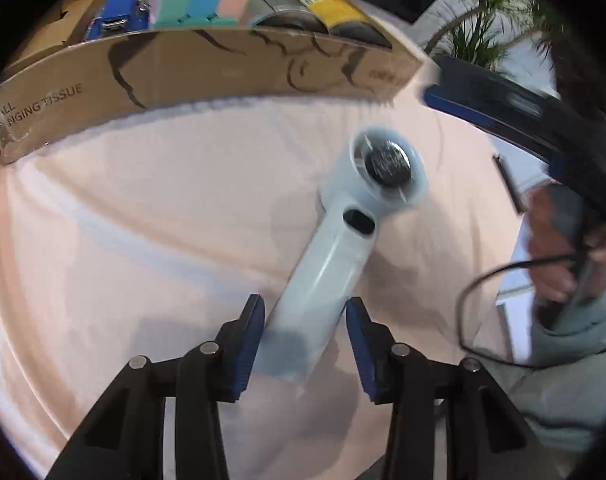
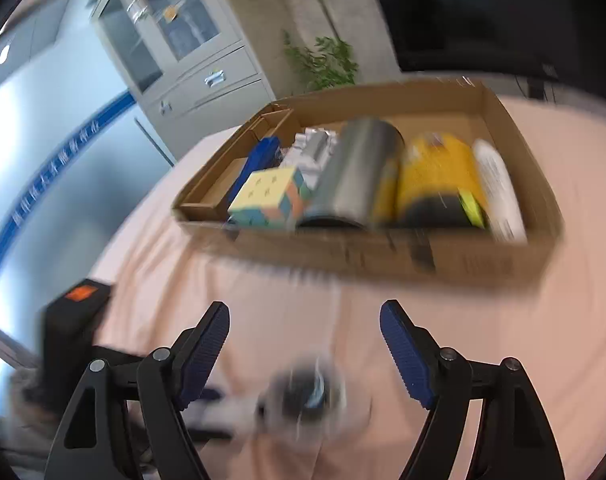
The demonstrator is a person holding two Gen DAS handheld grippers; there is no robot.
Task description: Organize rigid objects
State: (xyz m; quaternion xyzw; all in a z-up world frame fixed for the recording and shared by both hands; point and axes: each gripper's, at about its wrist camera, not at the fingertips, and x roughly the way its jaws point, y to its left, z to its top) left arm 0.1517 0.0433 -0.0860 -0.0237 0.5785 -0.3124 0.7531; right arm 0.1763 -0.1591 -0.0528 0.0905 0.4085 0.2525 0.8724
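Fingers (image 1: pixel 251 344) of the left gripper (image 1: pixel 303 344) flank the fan's (image 1: pixel 343 240) handle, not quite pinching; squeeze squarely before lifting.

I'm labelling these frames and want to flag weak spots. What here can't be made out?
- Left wrist view: whether the left gripper presses the handheld fan; motion blur smears its handle.
- Left wrist view: cardboard box contents, partly hidden by its near wall.
- Right wrist view: white bottle label, blurred.
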